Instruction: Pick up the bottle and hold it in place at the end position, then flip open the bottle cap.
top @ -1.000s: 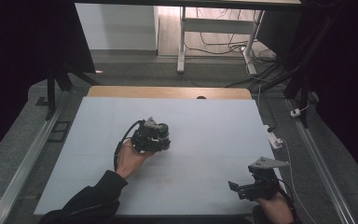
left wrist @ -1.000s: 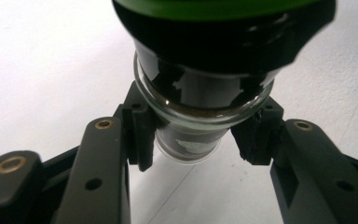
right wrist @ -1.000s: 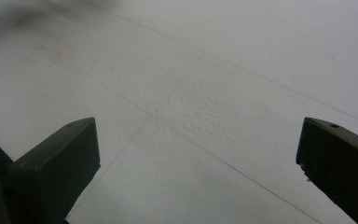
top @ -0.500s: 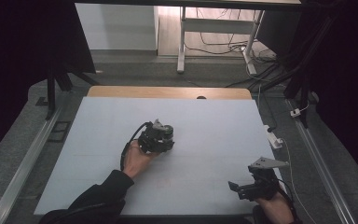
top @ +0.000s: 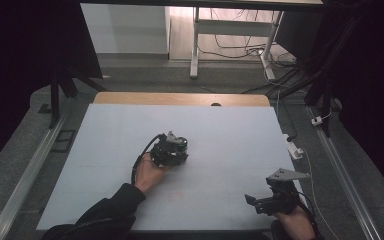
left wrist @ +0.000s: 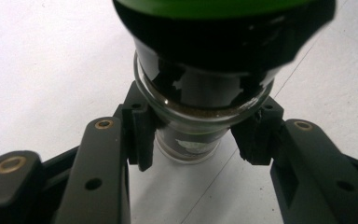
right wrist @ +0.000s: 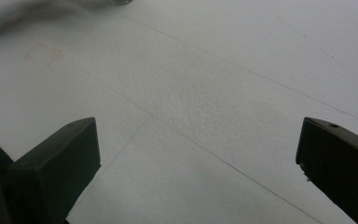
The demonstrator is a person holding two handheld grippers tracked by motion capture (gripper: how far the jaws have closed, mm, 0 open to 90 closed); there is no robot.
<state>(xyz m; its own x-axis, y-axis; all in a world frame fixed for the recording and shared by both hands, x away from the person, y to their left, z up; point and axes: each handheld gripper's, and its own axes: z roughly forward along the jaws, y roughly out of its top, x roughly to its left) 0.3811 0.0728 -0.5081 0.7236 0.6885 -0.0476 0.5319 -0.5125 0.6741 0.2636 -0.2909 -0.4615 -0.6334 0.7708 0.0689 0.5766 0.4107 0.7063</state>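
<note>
**Dim room, pale table, bright strip beyond**

A white tabletop (top: 220,130) spreads across the middle, its far edge at 12 o'clock showing bare wood (top: 180,98). Grey speckled floor (top: 20,150) surrounds it, with metal rails (top: 30,162) running along the table at 9 and 3 o'clock. At 12 o'clock, past the table, a lit patch of floor holds a white frame leg (top: 195,45) and tangled cables (top: 240,47). Dark drapes (top: 25,45) close in at 10 and 2 o'clock. A white power strip (top: 295,149) lies at 3 o'clock.
</note>
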